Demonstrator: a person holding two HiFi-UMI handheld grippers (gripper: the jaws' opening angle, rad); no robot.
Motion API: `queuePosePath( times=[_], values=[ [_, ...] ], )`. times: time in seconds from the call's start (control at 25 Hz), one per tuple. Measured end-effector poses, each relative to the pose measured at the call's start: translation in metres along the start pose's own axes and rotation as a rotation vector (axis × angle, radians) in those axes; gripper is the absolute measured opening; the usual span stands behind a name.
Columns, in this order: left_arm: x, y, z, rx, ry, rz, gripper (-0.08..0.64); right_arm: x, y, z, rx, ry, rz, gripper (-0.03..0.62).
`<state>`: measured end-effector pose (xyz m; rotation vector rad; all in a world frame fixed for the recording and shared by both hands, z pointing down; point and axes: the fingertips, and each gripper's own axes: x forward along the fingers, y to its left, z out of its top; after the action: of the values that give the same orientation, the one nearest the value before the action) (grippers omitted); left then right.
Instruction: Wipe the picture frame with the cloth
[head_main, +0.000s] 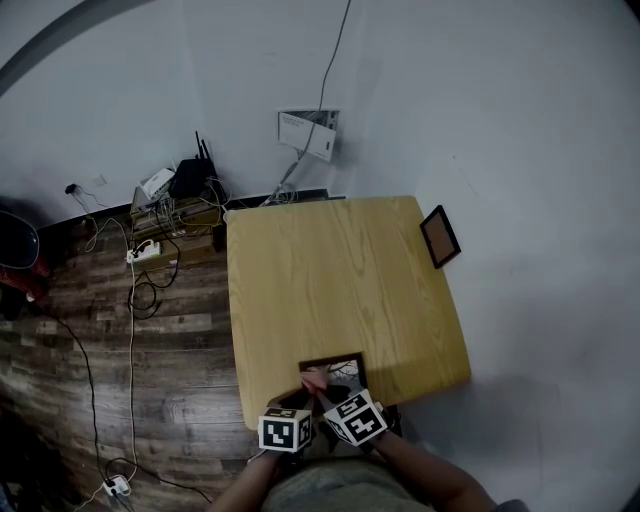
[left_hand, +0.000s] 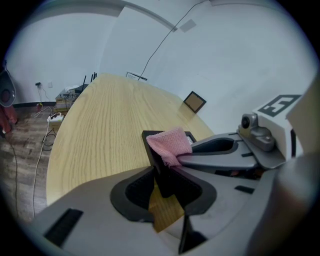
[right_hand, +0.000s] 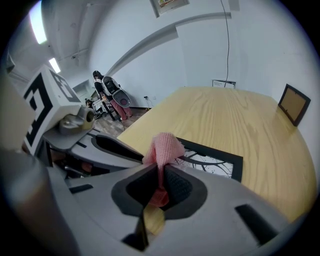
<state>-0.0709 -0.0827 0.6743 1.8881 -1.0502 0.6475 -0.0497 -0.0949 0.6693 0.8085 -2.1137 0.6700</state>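
The left tongs (head_main: 305, 392) and the right tongs (head_main: 328, 390) meet at the near edge of the wooden surface (head_main: 330, 280), close in front of the person. In the head view the picture frame (head_main: 345, 362) lies right at that near edge, with the pink cloth (head_main: 314, 379) bunched over its near left corner. A second frame (head_main: 440, 236) leans against the wall at the far right, well apart from the work.

In the left gripper view, the left tongs (left_hand: 162, 187) stand wide but are clamped on the dark border of the picture frame (left_hand: 159, 165). The cloth (left_hand: 170, 142) drapes over the border just beyond them. I cannot tell whether the corner is lifted off the wood.

In the right gripper view, the right tongs (right_hand: 159, 182) are pinched narrow on the cloth (right_hand: 162, 147). A soft tuft stands out ahead of the pads, just above the frame's printed front (right_hand: 210, 160).

The frame looks stiff and light. Its front is probably smooth and easily marked, so the border is the sensible place to grip it. The cloth is limp and will fold under pressure. I think a hold low on the bunch keeps the tuft free for wiping.
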Motion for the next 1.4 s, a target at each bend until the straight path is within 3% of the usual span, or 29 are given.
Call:
queuePosePath(
  times=[0.48,1.0,1.24,1.4],
  values=[
    [0.001,-0.001,0.001,-0.001,-0.006,0.003,0.095,-0.006,-0.014,-0.006,-0.008,0.014,-0.041,0.023],
    [0.000,-0.001,0.002,-0.003,-0.013,0.010,0.095,-0.034,-0.064,-0.029,0.045,0.033,-0.156,0.023],
    [0.000,0.000,0.001,-0.011,-0.019,0.026,0.095,-0.034,-0.067,-0.029,0.043,0.015,-0.157,0.023],
    [0.001,0.002,0.002,-0.051,-0.047,0.041,0.095,-0.034,-0.069,-0.029,0.098,-0.008,-0.143,0.023]
  ],
)
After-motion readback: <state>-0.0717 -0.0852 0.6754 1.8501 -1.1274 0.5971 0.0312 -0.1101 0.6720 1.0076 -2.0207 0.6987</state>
